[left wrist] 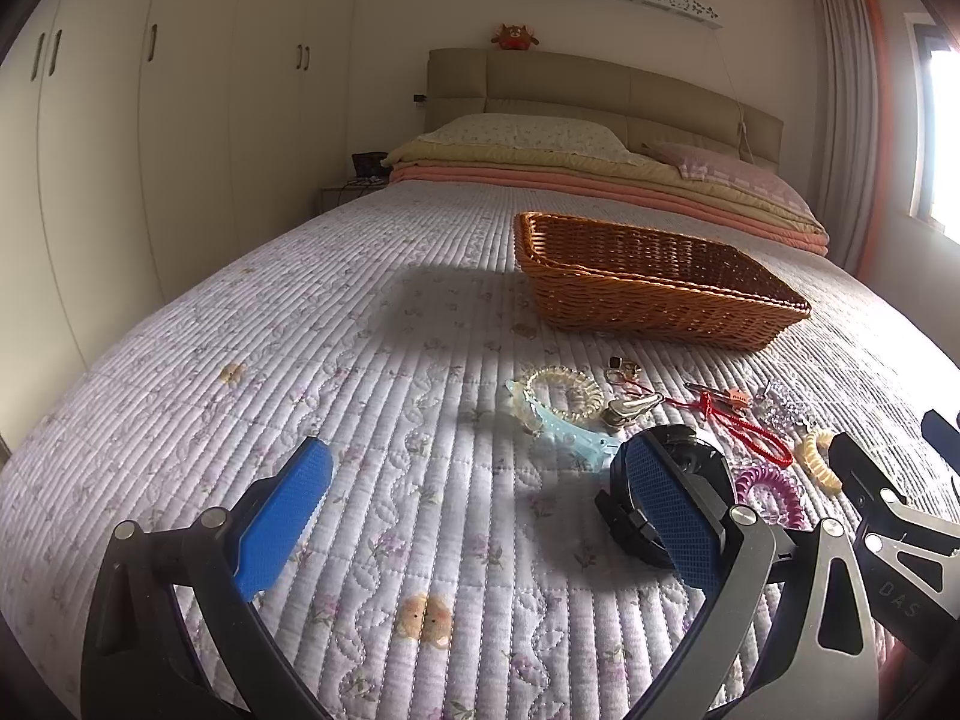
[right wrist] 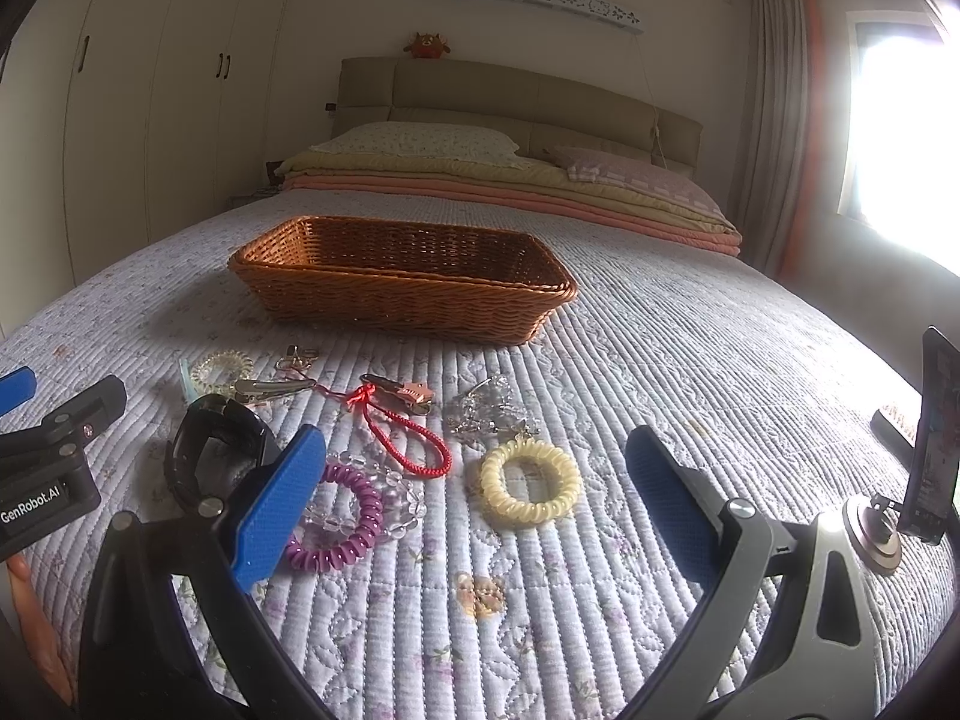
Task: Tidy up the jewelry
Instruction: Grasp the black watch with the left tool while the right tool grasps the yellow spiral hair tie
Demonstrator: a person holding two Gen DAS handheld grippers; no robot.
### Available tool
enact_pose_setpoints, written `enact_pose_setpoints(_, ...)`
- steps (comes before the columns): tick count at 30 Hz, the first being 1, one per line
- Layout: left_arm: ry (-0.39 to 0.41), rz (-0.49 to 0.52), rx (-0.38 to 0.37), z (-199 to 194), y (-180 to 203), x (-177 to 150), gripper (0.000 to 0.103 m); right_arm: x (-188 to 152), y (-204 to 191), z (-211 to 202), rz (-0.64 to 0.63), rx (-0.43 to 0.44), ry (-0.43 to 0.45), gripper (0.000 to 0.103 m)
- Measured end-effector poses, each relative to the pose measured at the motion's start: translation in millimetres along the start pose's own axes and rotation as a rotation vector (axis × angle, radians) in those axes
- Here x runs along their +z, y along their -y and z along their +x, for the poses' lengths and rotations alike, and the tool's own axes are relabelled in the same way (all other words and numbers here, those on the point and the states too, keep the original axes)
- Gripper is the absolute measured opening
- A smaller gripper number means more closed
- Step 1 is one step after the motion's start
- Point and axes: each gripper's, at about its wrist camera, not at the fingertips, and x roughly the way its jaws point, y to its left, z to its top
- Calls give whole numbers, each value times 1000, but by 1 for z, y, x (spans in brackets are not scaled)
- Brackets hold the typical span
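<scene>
A brown wicker basket [left wrist: 654, 282] [right wrist: 402, 282] sits empty on the quilted bed. In front of it lie loose pieces: a yellow coil tie [right wrist: 531, 483], a purple coil tie [right wrist: 336, 525] over clear beads, a red cord [right wrist: 408, 438], a crystal piece [right wrist: 489, 411], a black watch [right wrist: 210, 450] [left wrist: 648, 516], a blue hair claw [left wrist: 564, 432] and a silver clip [left wrist: 633, 408]. My left gripper [left wrist: 480, 516] is open and empty, left of the pile. My right gripper [right wrist: 480, 498] is open and empty, just before the coil ties.
A phone on a round stand [right wrist: 930, 450] stands at the right edge of the bed. Folded blankets and pillows [right wrist: 510, 186] lie by the headboard. Wardrobes [left wrist: 150, 150] line the left wall and a bright window [right wrist: 900, 138] is at the right.
</scene>
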Motion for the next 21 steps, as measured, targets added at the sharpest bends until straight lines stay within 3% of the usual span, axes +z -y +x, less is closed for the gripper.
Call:
enact_pose_setpoints(3,-21,-18,-3,3,-4,1,95,0,-6,4,-35,17,-41,96)
enact_pose_setpoints(7,-88,-77,-51,8,-18,4,78,1,-8,4,-46,57,-61,96)
enact_pose_setpoints(11,-144,-107,-107,7,-31,5,77,2,2,1,-29,87,-97,96)
enact_pose_setpoints(15,-196,-59,-142,4,-25,10,77,2,21,-1,-7,124,-163,94)
enact_pose_setpoints(17,-210,-15,-154,1,-15,12,79,1,32,-2,-7,124,-191,84)
enact_pose_setpoints(19,-216,33,-153,-1,-4,14,79,0,44,-2,-7,123,-218,66)
enact_pose_setpoints(21,-227,70,-158,-1,6,16,78,-1,53,-2,-8,127,-243,58)
